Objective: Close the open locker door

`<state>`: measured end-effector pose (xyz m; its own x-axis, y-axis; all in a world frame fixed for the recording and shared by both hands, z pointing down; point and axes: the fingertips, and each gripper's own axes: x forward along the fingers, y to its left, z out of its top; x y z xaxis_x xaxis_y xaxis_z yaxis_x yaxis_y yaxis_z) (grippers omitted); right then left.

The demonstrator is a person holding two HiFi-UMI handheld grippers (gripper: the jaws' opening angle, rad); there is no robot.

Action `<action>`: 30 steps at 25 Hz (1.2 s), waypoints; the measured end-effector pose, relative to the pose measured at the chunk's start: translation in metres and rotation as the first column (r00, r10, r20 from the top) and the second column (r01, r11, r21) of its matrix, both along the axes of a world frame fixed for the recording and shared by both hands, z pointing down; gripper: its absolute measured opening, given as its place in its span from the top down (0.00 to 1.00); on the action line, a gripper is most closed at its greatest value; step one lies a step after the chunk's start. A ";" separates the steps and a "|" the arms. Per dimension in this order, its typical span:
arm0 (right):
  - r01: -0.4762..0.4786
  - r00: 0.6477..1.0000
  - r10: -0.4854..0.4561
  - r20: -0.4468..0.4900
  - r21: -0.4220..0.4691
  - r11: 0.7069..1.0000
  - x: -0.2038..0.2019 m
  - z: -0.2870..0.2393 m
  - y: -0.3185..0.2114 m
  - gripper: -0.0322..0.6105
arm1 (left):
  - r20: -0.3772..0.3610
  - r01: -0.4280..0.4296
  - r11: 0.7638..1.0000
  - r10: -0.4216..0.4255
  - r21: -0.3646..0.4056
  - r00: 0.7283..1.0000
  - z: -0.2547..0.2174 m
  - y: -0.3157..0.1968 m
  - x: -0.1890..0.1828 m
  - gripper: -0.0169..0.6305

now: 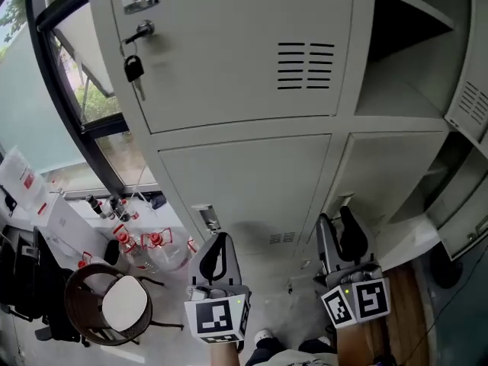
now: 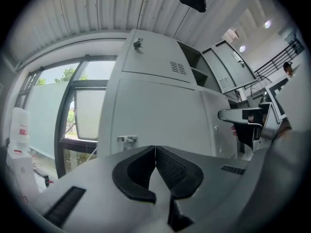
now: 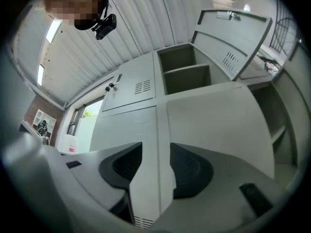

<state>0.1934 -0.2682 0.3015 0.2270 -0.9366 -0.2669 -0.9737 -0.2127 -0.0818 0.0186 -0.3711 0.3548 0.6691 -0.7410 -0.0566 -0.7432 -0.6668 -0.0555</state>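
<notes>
A bank of grey lockers (image 1: 252,181) stands in front of me. Its upper right compartment (image 1: 404,59) is open, and its door (image 1: 467,101) swings out to the right. The right gripper view shows the same door (image 3: 238,38) raised beside the empty compartment (image 3: 187,72). My left gripper (image 1: 221,239) is shut with nothing in it and points at a closed lower door (image 2: 155,115). My right gripper (image 1: 338,223) is open and empty, and aims at the seam between two closed lower doors (image 3: 160,130). Neither gripper touches the lockers.
A key (image 1: 134,69) hangs in the closed upper left door. Another door (image 1: 465,212) stands ajar at the lower right. A window (image 1: 84,97) lies to the left. Below it are a round stool (image 1: 122,303) and several bottles (image 1: 145,242) on the floor.
</notes>
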 end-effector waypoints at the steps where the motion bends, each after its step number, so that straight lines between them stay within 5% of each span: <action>1: -0.034 0.999 0.034 -0.005 0.003 0.999 0.015 -0.003 0.013 0.67 | -0.002 -0.028 1.000 0.028 0.001 1.000 -0.002 0.007 0.016 0.96; 10: -0.314 0.949 0.316 -0.025 0.054 0.948 0.132 -0.028 0.165 0.67 | -0.016 -0.266 0.962 0.267 0.062 0.963 -0.029 0.107 0.154 0.96; 15: -0.392 0.917 0.396 -0.041 0.074 0.917 0.172 -0.038 0.241 0.67 | -0.004 -0.337 0.937 0.339 0.093 0.941 -0.042 0.165 0.204 0.96; 25: -0.433 0.883 0.456 -0.108 0.188 0.882 0.228 -0.085 0.334 0.67 | -0.003 -0.403 0.905 0.407 0.140 0.913 -0.059 0.227 0.276 0.96; 30: -0.398 0.893 0.435 -0.116 0.249 0.883 0.246 -0.109 0.360 0.67 | -0.003 -0.425 0.891 0.431 0.161 0.902 -0.067 0.252 0.304 0.96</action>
